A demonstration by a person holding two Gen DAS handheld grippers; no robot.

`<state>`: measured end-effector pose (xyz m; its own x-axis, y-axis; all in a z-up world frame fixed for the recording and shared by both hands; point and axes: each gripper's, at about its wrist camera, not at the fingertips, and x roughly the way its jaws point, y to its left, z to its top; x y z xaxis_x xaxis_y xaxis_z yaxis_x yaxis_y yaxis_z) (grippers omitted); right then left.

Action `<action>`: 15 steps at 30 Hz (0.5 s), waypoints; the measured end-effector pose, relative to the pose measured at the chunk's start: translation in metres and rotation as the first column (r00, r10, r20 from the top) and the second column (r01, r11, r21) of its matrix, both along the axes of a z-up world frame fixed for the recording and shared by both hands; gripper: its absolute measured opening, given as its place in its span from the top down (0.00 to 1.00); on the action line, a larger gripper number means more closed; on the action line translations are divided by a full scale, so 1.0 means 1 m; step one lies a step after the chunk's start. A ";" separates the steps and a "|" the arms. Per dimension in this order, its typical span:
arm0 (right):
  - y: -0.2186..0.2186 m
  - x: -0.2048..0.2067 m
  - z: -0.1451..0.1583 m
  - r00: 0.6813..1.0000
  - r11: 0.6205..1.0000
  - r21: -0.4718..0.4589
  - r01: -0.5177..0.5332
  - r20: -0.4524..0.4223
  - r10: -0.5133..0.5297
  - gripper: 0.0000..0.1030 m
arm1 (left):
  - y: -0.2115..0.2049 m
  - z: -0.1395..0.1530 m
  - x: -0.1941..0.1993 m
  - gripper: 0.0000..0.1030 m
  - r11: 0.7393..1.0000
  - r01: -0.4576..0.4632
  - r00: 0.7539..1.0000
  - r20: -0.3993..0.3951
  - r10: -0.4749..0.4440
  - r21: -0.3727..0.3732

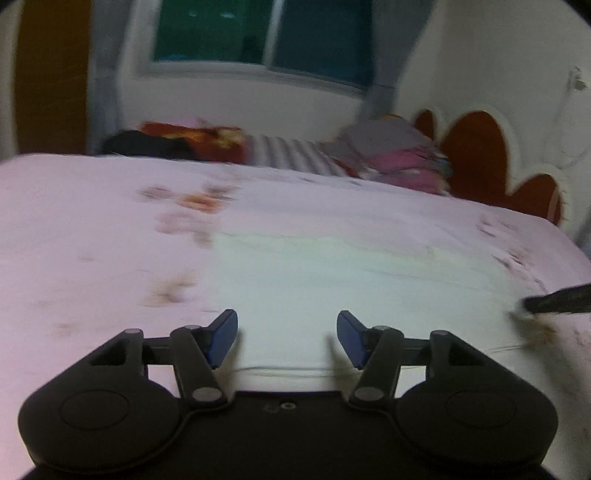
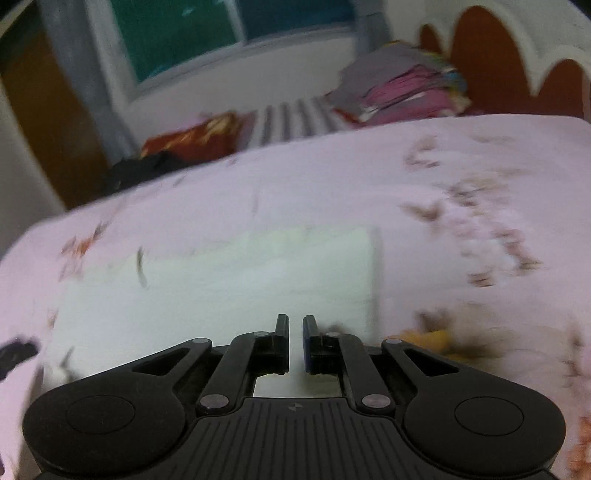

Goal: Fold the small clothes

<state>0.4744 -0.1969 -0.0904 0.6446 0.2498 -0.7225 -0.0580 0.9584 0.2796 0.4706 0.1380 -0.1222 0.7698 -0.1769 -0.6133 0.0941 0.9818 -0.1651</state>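
Note:
A pale white-green small garment (image 1: pixel 332 273) lies flat on the pink flowered bedsheet (image 1: pixel 92 229). My left gripper (image 1: pixel 287 338) is open and empty, low over the garment's near edge. In the right wrist view the garment (image 2: pixel 229 280) shows as a folded rectangle with a straight right edge. My right gripper (image 2: pixel 295 341) hovers at its near edge with the jaws almost closed, a narrow gap between them and nothing visibly held. The dark tip of the right gripper (image 1: pixel 557 301) shows at the right edge of the left wrist view. Both views are motion-blurred.
A pile of folded pink and grey clothes (image 2: pixel 402 88) sits at the bed's far side by a red and white headboard (image 1: pixel 480 155). A striped cloth (image 1: pixel 288 153), a red patterned item (image 1: pixel 192 134) and dark clothing (image 1: pixel 144 146) lie along the far edge. A window (image 1: pixel 258 33) is behind.

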 end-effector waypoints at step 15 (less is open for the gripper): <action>0.008 0.052 -0.019 0.999 0.999 -0.030 -0.018 0.028 0.019 0.93 | -0.010 -0.012 0.095 0.37 0.995 0.095 0.995 -0.038 -0.094 0.015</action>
